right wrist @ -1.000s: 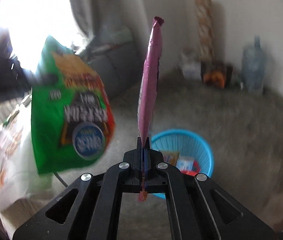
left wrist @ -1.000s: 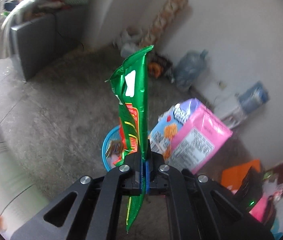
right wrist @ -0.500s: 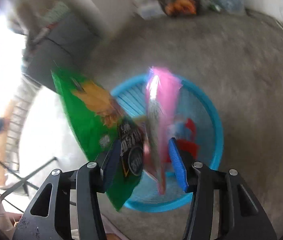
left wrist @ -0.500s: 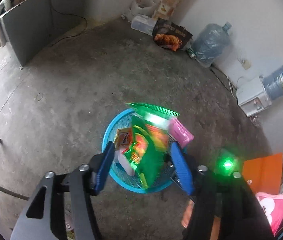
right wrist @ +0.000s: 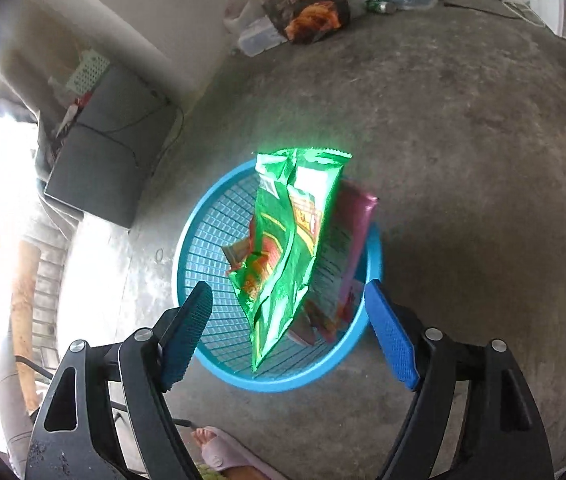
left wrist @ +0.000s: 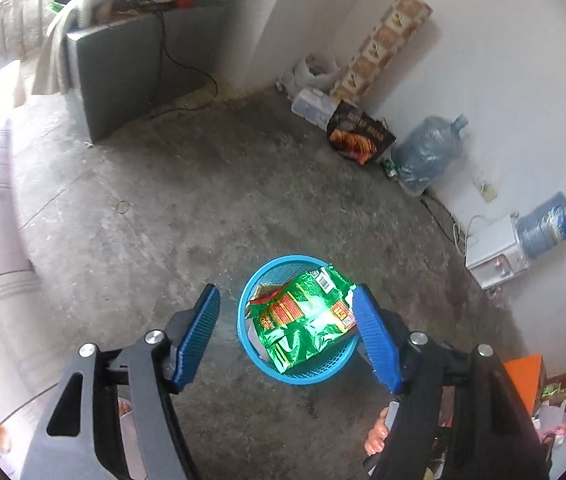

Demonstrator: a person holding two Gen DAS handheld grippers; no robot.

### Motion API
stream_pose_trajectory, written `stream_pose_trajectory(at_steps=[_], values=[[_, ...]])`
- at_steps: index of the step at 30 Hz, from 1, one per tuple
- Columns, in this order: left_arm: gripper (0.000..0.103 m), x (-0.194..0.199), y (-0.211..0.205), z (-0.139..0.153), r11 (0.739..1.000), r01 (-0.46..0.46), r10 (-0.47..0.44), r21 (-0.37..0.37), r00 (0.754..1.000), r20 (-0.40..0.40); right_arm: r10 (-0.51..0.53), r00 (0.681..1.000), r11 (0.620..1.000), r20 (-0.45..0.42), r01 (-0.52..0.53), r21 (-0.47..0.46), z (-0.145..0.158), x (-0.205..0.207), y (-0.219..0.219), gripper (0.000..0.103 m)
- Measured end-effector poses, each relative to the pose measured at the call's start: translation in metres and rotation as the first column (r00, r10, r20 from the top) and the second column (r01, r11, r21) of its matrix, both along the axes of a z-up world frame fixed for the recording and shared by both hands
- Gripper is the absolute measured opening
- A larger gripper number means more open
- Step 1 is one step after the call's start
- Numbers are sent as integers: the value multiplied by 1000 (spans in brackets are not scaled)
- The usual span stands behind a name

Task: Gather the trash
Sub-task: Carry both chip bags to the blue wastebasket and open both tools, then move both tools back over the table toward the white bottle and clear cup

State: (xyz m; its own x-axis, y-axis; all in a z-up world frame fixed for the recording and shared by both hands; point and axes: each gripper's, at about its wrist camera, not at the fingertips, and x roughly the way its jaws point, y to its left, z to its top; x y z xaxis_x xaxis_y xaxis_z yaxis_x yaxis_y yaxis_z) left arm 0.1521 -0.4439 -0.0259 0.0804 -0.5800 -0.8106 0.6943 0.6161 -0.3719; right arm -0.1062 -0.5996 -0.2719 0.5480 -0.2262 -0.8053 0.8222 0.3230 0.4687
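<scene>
A round blue mesh basket (left wrist: 243,312) stands on the concrete floor. A crumpled green snack wrapper (left wrist: 303,316) lies on top of the trash in it. In the right wrist view the same green wrapper (right wrist: 287,240) is on end inside the basket (right wrist: 191,240), with a pink packet (right wrist: 357,216) leaning behind it. My left gripper (left wrist: 285,294) hovers above the basket, its jaws opening and nothing pressed between its blue pads. My right gripper (right wrist: 287,287) also hangs over the basket, its jaws opening and clear of both wrappers.
A grey cabinet (left wrist: 123,80) with a trailing cable is at the far left. Along the wall lie a dark food bag (left wrist: 359,136), two water bottles (left wrist: 427,156), a white box (left wrist: 495,256). A person's foot in a pink slipper (right wrist: 223,452) is near.
Both grippers tipped down toward the basket and went from shut to open. The green wrapper left the left gripper and the pink packet left the right; both dropped into the basket.
</scene>
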Motion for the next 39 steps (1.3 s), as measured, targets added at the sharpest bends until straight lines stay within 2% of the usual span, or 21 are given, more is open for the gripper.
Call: stream_pose_trajectory(at_steps=[7, 14, 19, 23, 29, 32, 33, 36, 39], values=[[76, 3, 80, 62, 999, -29, 31, -35, 998, 60, 27, 999, 999, 22, -26, -47, 28, -6, 17, 75], [82, 15, 187, 117, 988, -125, 136, -91, 983, 125, 123, 992, 982, 26, -118, -145, 84, 10, 48, 76], [85, 23, 267, 142, 970, -225, 238, -89, 953, 187, 237, 970, 954, 52, -222, -203, 129, 41, 75, 78], [86, 29, 332, 148, 939, -339, 345, -66, 909, 235, 345, 935, 920, 79, -320, -226, 161, 72, 99, 81], [86, 30, 408, 140, 885, -464, 460, -43, 854, 242, 518, 842, 847, 152, -481, -224, 199, 125, 144, 85], [87, 30, 437, 129, 859, -512, 501, -25, 829, 248, 597, 781, 800, 186, -560, -216, 211, 153, 169, 86], [87, 30, 444, 124, 853, -522, 509, -16, 824, 247, 629, 752, 776, 198, -593, -213, 216, 165, 180, 86], [87, 30, 458, 104, 845, -534, 518, 16, 826, 223, 705, 673, 709, 223, -674, -207, 225, 198, 211, 86], [86, 32, 464, 85, 852, -522, 505, 37, 839, 204, 776, 590, 629, 223, -750, -204, 233, 230, 247, 86]])
